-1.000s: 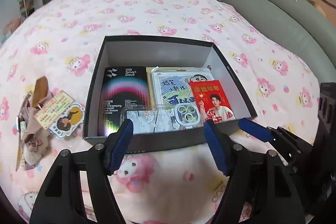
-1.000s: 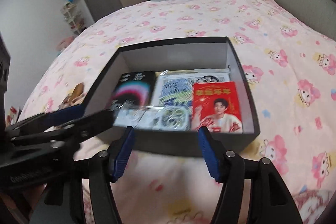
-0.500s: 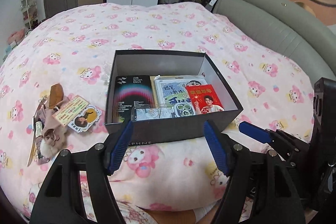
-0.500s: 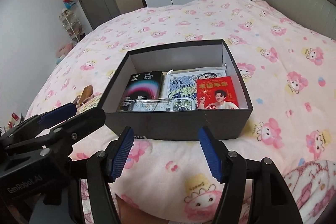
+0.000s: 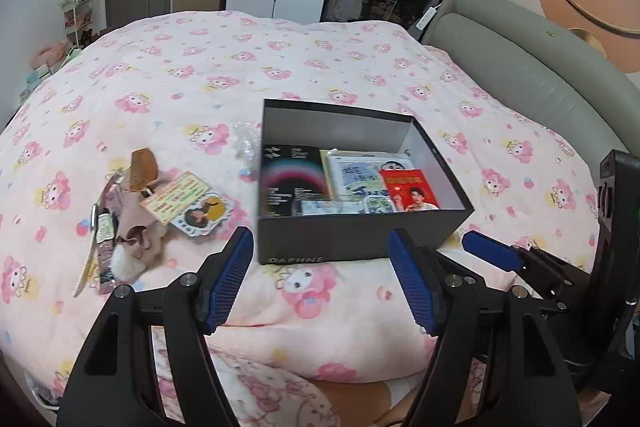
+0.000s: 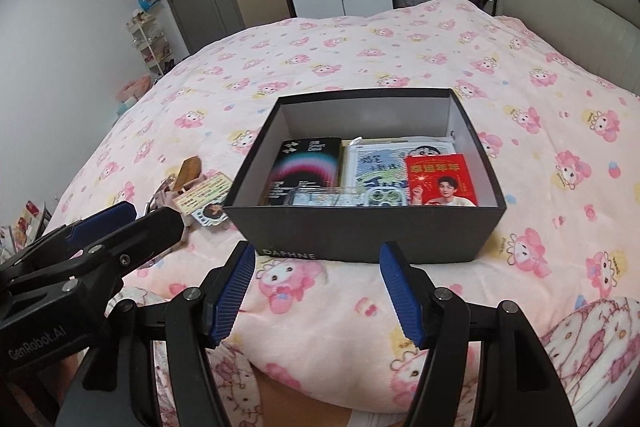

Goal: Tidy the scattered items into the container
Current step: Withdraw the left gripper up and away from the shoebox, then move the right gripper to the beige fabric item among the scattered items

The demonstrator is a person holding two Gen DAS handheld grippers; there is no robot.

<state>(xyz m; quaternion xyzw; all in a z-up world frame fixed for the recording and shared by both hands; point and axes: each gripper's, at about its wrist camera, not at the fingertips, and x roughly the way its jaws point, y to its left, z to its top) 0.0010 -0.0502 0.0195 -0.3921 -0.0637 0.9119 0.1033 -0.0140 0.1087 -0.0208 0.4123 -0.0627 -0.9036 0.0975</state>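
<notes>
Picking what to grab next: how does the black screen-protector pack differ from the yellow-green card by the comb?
The black pack already lies inside the box, at its left side; the card is still out on the bedspread, left of the box. The pack is dark with a pink-blue glow and looks larger; the card is pale with small print. The card rests tilted on a pile of clutter; the pack lies flat. Both are flat rectangles.

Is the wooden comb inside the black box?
No, the wooden comb lies on the bedspread left of the black box.
</notes>
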